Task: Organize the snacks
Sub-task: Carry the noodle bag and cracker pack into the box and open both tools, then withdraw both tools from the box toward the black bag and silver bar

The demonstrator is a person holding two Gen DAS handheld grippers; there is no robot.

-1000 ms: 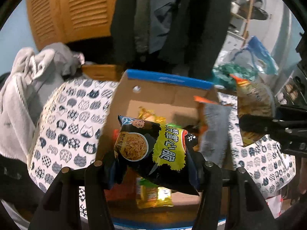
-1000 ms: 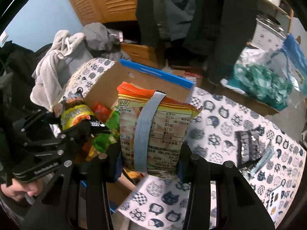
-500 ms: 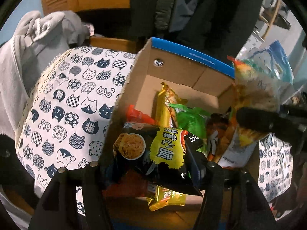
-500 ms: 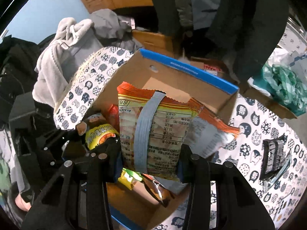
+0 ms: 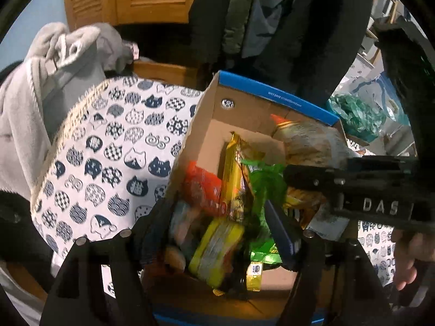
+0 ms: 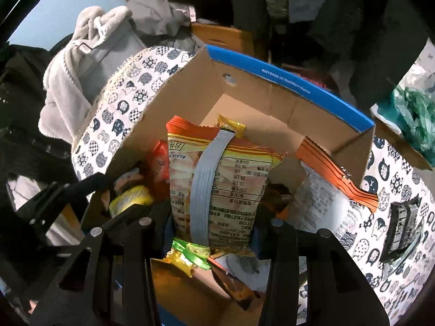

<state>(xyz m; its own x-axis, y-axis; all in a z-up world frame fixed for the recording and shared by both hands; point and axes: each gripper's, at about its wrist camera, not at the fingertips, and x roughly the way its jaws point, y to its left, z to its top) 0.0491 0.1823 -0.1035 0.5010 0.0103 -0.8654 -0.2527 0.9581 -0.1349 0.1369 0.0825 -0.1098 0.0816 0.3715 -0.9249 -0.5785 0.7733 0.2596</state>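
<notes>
The right gripper [image 6: 212, 228] clenches an upright orange snack bag [image 6: 217, 187], long axis vertical, directly above the cardboard box [image 6: 285, 81]. Its jaws are easing apart. The left gripper [image 5: 217, 231], jaws opening and empty, hangs over the box too.

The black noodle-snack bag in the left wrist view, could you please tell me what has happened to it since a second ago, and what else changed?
The left hand-held gripper let it go; its jaws are opening and nothing sits between them, the bag no longer in sight. Both grippers came down over the cardboard box. Unchanged: the right hand-held gripper still clamps the orange-topped snack bag, though its jaws are starting to open.
</notes>
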